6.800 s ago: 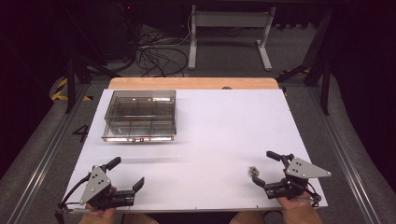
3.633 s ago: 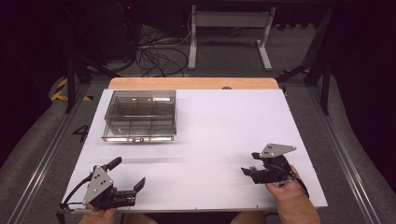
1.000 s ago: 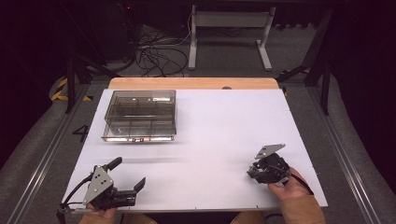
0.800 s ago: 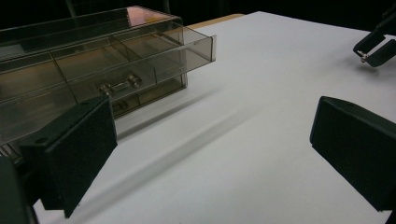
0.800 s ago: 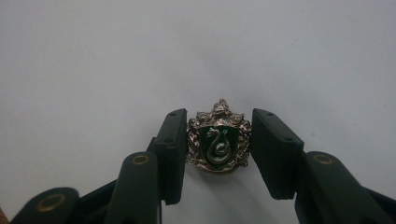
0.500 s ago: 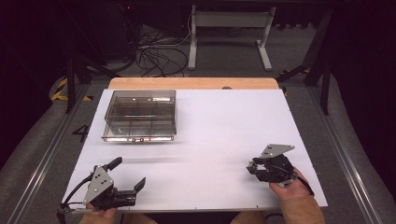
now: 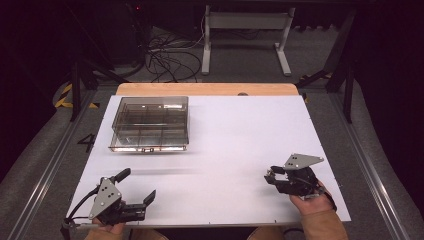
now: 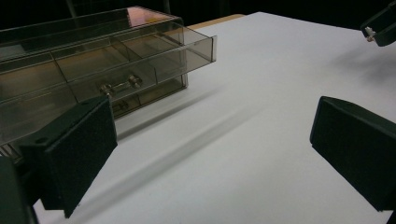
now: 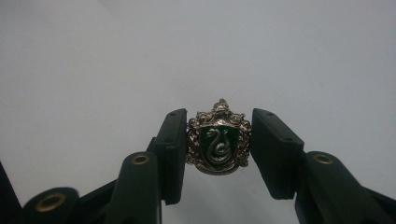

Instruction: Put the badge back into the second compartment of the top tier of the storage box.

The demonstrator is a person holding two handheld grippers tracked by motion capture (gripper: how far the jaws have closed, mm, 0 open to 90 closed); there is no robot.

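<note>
Right hand-held gripper [image 9: 219, 149], clamped on the small crest badge [image 9: 218, 140] just above the table [image 7: 235, 130] at its near right, has the clear drawer box [image 7: 150, 124] far off to the front-left, nearer my open left hand-held gripper [image 7: 136, 186].

This looks like a lab or recording studio: a white-covered table [image 7: 240, 130] stands under dark surroundings, loose cables [image 7: 167, 55] tangle on the grey floor at 11 o'clock, and a metal stand [image 7: 245, 30] rises at 12 o'clock.
</note>
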